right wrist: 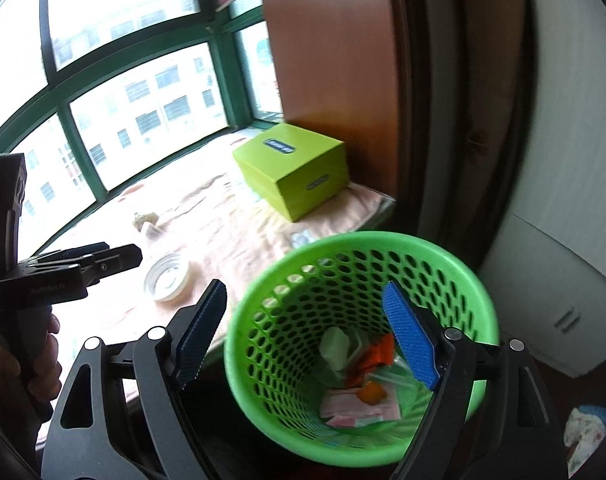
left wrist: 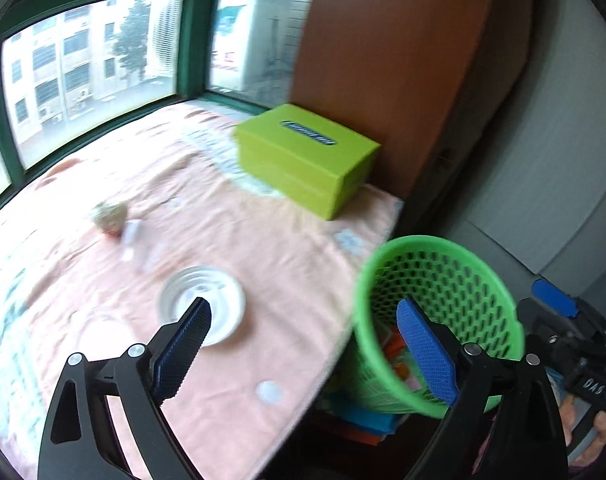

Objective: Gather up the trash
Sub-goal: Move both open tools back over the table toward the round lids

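Both grippers, left gripper (left wrist: 305, 320) and right gripper (right wrist: 305, 304), stand wide and empty. Basket (right wrist: 455, 264) holds scraps; next I reach for the crumpled wrapper (left wrist: 110, 218) on the bed.

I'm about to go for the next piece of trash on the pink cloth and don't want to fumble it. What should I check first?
1. Left gripper empty, jaws wide: ok.
2. Right gripper empty, jaws wide: ok.
3. Green mesh basket upright beside the cloth, wrappers already inside, room left: ok.
4. Crumpled scrap free on the pink cloth, nothing on top: ok.
5. White round lid apart from the scrap: ok.
6. Whether the lid counts as trash: cannot tell.
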`<state>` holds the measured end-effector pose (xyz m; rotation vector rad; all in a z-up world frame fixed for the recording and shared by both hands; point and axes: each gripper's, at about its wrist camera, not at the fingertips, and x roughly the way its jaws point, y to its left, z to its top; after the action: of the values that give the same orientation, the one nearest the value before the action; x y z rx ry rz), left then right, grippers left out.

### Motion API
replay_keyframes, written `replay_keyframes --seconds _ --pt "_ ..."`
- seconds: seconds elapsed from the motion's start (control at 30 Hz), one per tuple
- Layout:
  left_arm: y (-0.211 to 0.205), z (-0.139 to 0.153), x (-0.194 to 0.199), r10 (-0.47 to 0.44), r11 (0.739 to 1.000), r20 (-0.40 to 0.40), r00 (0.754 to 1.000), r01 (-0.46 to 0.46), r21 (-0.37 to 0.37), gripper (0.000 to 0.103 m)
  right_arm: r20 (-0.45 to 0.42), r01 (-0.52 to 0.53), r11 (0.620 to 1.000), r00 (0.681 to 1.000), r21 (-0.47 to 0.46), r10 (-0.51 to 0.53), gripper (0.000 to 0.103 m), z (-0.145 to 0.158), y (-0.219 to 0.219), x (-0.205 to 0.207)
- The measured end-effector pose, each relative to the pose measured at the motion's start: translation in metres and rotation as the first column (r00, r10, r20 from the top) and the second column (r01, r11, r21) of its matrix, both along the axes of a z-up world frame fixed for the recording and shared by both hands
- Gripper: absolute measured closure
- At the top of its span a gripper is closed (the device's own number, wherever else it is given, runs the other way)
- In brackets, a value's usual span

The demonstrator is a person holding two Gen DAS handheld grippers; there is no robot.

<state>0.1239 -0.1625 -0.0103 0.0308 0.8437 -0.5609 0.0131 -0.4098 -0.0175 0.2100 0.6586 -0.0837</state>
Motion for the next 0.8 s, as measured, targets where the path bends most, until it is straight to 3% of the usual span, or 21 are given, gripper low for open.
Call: replay_keyframes --seconds 0.23,0.47,0.8 --pt "0.062 -0.018 0.016 0.122 0.992 -0.029 0.992 -0.121 0.031 0.009 0.001 -0.073 0.997 0.997 -0.013 0.073 0.018 0.001 0.029 0.023" --pt "0.116 -0.045 0.027 0.221 0.970 -0.047 0.974 -0.215 0.112 0.008 -0.030 -0.154 0.988 0.988 -0.025 0.153 0.017 -0.006 0.062 0.049" --pt "0.179 -0.065 0.028 0.326 0.943 -0.095 0.940 -0.316 0.107 0.008 -0.077 -0.288 0.957 0.956 -0.034 0.284 0.013 -0.024 0.113 0.083"
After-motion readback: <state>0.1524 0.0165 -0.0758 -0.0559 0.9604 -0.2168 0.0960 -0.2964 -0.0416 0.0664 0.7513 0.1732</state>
